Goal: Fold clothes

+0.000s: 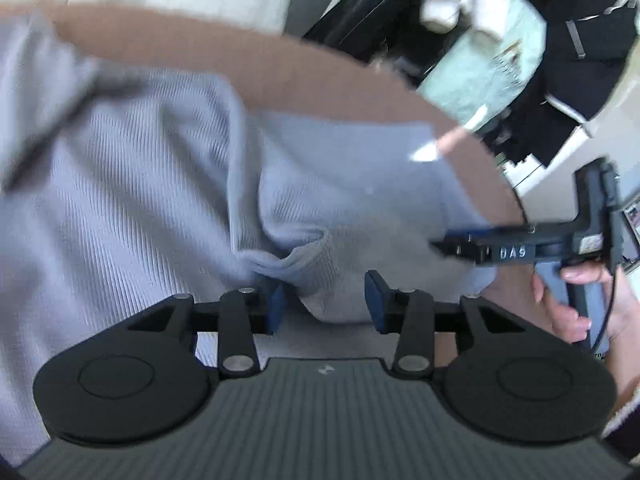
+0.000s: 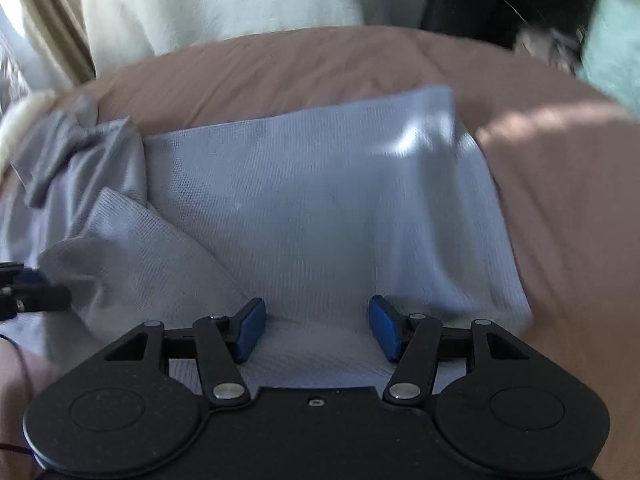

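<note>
On the brown bed, a pale blue ribbed garment lies partly folded, one layer turned over at its left side. Left gripper: jaws spread, a fabric ridge lying between the blue pads, nothing clamped. Right gripper: jaws spread, released, low over the garment's near edge. Clothes pile beyond the bed.

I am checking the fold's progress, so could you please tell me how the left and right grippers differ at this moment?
The left gripper has a bunched ridge of the lavender garment between its open jaws; the right gripper sits over flat, smooth cloth. The left works near the crumpled side, the right near the neat folded edge. Both are open with blue pads, above the same garment on the tan bedspread.
</note>
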`<state>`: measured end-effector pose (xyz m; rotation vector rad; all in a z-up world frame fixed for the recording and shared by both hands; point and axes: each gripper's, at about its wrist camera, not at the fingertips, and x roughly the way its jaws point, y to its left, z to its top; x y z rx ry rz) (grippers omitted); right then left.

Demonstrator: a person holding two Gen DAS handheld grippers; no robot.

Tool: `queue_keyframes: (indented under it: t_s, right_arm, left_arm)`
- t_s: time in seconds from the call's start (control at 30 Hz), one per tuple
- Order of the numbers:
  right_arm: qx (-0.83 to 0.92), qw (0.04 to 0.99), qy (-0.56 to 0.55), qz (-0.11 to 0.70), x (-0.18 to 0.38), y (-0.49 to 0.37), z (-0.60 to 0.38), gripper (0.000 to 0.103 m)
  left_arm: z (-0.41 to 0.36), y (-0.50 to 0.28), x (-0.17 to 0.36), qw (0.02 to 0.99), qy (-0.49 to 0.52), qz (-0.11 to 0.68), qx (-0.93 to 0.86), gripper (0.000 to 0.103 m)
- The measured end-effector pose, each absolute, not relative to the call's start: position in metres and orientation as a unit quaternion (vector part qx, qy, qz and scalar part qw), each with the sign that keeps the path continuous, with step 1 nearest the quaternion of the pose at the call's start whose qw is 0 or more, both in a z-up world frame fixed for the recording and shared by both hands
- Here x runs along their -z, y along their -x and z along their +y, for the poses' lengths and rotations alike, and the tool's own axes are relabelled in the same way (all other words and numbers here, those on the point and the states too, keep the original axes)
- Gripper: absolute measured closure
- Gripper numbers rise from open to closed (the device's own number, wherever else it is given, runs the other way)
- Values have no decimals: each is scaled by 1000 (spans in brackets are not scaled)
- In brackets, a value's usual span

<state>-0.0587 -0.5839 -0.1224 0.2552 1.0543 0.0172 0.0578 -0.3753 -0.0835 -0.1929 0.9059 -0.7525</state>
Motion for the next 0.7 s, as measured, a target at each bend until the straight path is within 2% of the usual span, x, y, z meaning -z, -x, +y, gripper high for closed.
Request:
queue_keyframes:
  t_s: [0.07, 0.13, 0.33, 0.37, 0.4, 0.43, 0.6, 0.63, 0.67, 0.7]
  right_arm:
    - [-2, 851, -146, 504, 120, 67, -597, 41]
    - [5, 849, -162, 503, 116, 77, -607, 42]
    - [33, 850, -172, 496, 115, 91, -618, 46]
    - [37, 852, -169, 495, 115, 92, -618, 48]
    - [45, 854, -162, 492, 114, 93, -618, 49]
    - [61, 858, -153, 486, 111, 93, -618, 51]
    - [149, 878, -131, 436, 97, 100, -629, 48]
    - [146, 883, -135, 424, 94, 104, -632, 48]
    - [128, 891, -146, 411, 91, 109, -633, 48]
    - [107, 897, -157, 399, 90, 113, -634, 48]
  left_arm:
    - [-377, -54, 69, 846, 67, 391, 355, 62]
    - [-381, -53, 62, 859, 46, 367, 353, 53]
    - [-388, -54, 41, 897, 18, 318, 307, 51]
    - [-387, -53, 39, 896, 20, 315, 313, 48]
    - [-389, -57, 43, 883, 24, 332, 329, 38]
    - [-393, -64, 49, 867, 29, 355, 348, 35]
    - [-419, -81, 78, 833, -13, 409, 373, 35]
    - [-426, -85, 85, 831, -31, 415, 369, 37]
    - [-432, -89, 92, 829, -49, 421, 364, 46]
    - [-437, -92, 95, 831, -67, 424, 354, 76]
